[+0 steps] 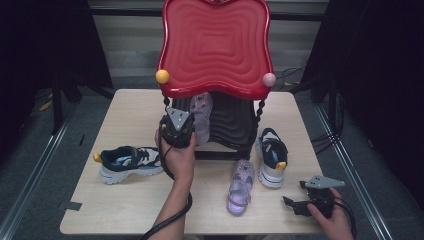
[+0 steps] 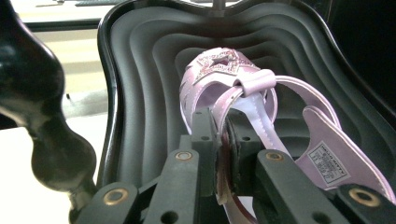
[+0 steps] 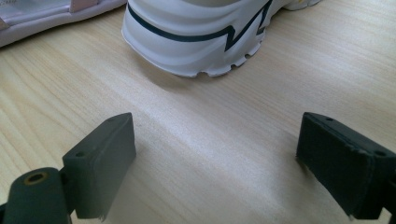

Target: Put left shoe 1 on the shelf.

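Note:
A lilac sandal (image 1: pixel 202 109) (image 2: pixel 224 77) hangs over the black lower tray (image 1: pixel 235 125) (image 2: pixel 140 93) of a two-tier rack, with my left gripper (image 1: pixel 192 121) (image 2: pixel 224 133) shut on its heel strap. Its mate, a second lilac sandal (image 1: pixel 240 187) (image 3: pixel 42 14), lies on the table in front of the rack. A white and navy sneaker (image 1: pixel 272 160) (image 3: pixel 201 32) stands to the right of it. My right gripper (image 1: pixel 292 204) (image 3: pixel 215 149) rests open near the table's front right corner, pointing at that sneaker with bare wood between its fingers.
A red wavy tray (image 1: pixel 215 45) forms the rack's top tier, with a yellow ball (image 1: pixel 162 76) and a pink ball (image 1: pixel 269 79) at its front corners. Another sneaker (image 1: pixel 127 162) lies at the left of the wooden table (image 1: pixel 130 205). A turned black post (image 2: pixel 42 116) stands left of the lower tray.

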A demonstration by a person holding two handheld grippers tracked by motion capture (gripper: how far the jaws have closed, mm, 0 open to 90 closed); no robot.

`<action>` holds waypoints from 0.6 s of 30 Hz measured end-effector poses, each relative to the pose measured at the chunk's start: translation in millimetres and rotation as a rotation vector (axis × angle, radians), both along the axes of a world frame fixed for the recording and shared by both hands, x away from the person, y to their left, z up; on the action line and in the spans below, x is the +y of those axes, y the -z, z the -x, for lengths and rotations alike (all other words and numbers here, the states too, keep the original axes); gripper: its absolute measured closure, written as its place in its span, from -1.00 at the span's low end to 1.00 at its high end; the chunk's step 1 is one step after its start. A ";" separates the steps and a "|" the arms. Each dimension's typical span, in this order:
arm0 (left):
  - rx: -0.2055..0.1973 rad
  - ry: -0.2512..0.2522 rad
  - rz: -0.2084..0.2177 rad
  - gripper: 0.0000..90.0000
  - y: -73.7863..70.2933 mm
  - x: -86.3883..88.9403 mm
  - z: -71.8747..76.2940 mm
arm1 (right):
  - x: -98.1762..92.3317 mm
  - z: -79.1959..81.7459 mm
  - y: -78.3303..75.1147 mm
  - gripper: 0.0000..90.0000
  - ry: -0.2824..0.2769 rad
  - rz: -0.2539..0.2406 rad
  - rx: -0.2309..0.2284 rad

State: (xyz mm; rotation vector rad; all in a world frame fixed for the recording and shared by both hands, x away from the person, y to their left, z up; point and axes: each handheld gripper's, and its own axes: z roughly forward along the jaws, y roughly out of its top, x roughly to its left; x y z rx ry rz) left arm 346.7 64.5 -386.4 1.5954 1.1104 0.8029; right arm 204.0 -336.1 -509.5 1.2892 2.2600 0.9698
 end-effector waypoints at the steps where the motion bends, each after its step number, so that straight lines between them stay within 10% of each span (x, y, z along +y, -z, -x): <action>1: -0.005 -0.013 0.005 0.85 0.3 -0.3 -0.5 | 0.0 0.0 0.0 -0.75 0.000 0.000 0.000; 18: -0.050 -0.073 -0.024 0.84 -1.6 -19.8 -14.8 | 0.4 -0.7 -0.1 -0.76 -0.004 0.001 0.001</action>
